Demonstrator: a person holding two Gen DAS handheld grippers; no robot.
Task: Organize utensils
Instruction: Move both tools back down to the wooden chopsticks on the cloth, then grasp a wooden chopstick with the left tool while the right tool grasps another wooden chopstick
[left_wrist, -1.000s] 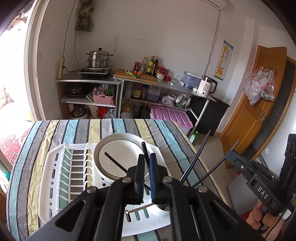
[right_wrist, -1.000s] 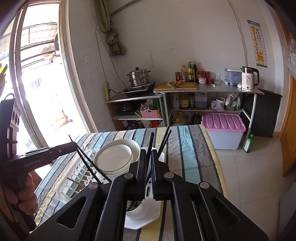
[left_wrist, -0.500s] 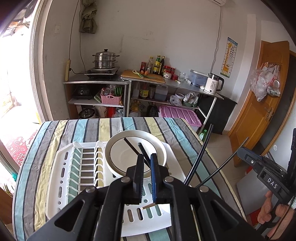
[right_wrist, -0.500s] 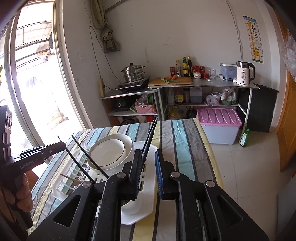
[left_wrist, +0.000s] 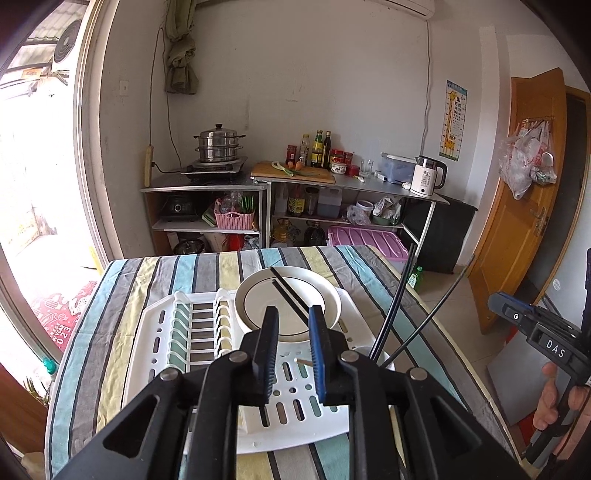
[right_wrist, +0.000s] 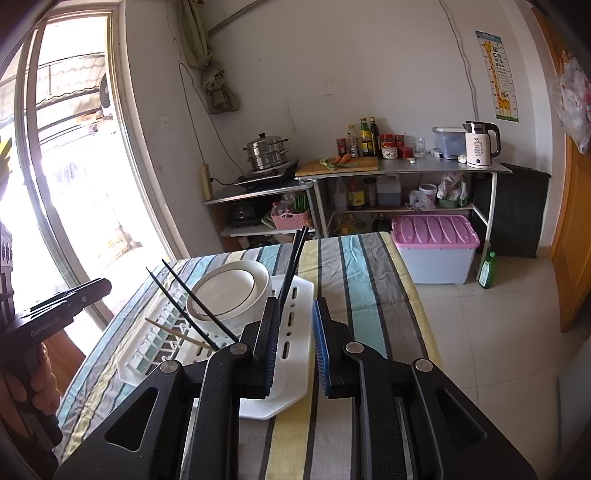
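Both grippers have let go of their chopsticks and backed off. Left gripper (left_wrist: 291, 349) jaws opening, nothing between them; right gripper (right_wrist: 293, 345) jaws apart, empty. Black chopsticks (left_wrist: 391, 314) stand tilted in what looks like a white cup (left_wrist: 384, 356), partly hidden, at the 3 o'clock corner of the drying rack (left_wrist: 162, 325). Plate (left_wrist: 258, 299) stands at the rack's 12 o'clock end.
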